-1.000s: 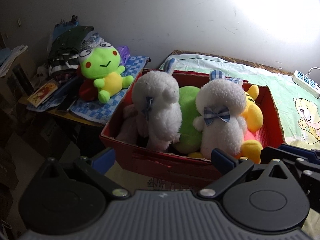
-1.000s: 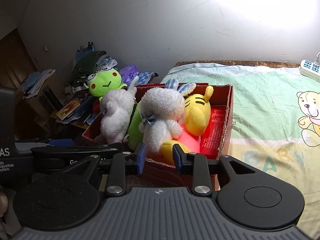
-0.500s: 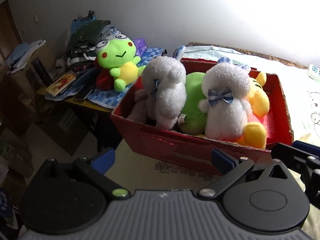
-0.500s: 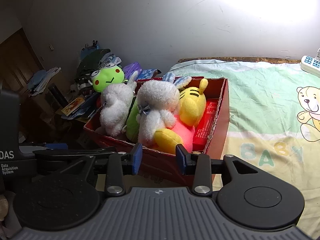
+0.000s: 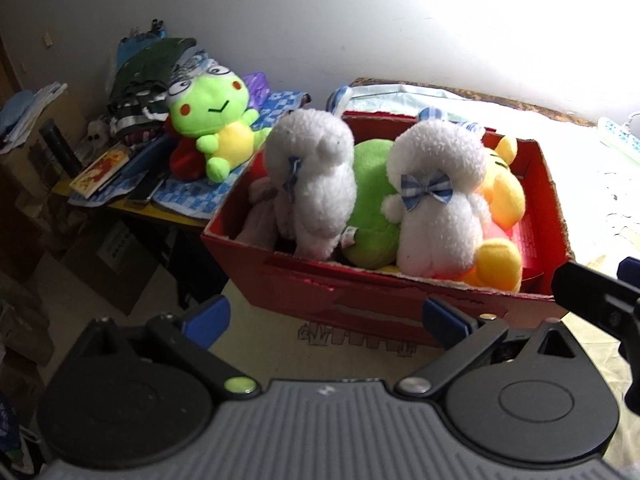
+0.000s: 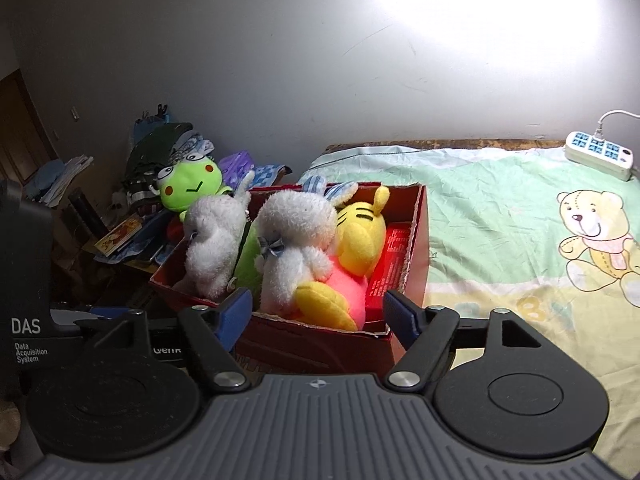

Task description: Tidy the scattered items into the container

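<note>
Although the red box on the bed is already packed, I would not call the job finished without a look around. Inside it I count two white plush rabbits and, a green plush wedged between them, and a yellow tiger plush lying over something pink toward the right wall. All of them sit below or just above the rim, none hanging over the side.

My right tool has just been opening and now stands wide, with nothing between its pads; it hovers short of the box's near wall. My left tool is spread wide as well and holds nothing, likewise in front of the box.

What may be left: a green frog plush sits outside the box on the cluttered bench beside the bed, on a blue checked cloth. Whether it counts as one of the scattered items I cannot say. The bedsheet that I can see carries no loose toys, only a power strip at the far edge. My judgement is that the task is nearly or fully done.
</note>
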Motion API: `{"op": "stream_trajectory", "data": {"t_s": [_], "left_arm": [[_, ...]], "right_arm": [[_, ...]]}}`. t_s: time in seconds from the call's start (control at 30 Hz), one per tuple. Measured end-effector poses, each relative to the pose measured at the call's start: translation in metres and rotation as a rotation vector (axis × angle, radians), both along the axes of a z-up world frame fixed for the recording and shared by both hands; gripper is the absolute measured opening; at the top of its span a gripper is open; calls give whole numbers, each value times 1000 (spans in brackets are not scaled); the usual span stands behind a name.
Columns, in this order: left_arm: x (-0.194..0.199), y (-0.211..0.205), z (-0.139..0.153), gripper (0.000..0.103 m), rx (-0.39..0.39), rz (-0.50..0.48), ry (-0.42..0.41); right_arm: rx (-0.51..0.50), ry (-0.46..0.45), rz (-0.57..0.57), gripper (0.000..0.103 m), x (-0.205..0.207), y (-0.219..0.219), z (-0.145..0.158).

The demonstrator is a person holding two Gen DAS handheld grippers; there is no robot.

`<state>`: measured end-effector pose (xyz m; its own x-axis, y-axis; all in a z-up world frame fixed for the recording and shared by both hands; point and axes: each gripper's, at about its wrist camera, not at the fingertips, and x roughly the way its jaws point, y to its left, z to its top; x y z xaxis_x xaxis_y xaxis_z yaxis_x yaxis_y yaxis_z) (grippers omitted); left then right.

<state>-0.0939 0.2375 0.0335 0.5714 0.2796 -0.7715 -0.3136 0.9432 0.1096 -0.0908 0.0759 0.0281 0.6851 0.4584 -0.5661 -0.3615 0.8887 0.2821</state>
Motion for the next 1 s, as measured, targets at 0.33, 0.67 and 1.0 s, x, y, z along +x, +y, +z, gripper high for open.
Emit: {"op": "stream_trajectory", "data": {"t_s": [0.33,0.67,1.0], "left_arm": [[3,24,6,102,5,-74,-58],[6,50,-10,102,-56,-151,36],[1,66,-14,102,-71,-200,87]], "right_arm": [[-33,-2,-182,90,-9,23,7],[-48,118,-344,77,-17,43,-15],[-48,183,-388,77,-19,57,-12]]}}
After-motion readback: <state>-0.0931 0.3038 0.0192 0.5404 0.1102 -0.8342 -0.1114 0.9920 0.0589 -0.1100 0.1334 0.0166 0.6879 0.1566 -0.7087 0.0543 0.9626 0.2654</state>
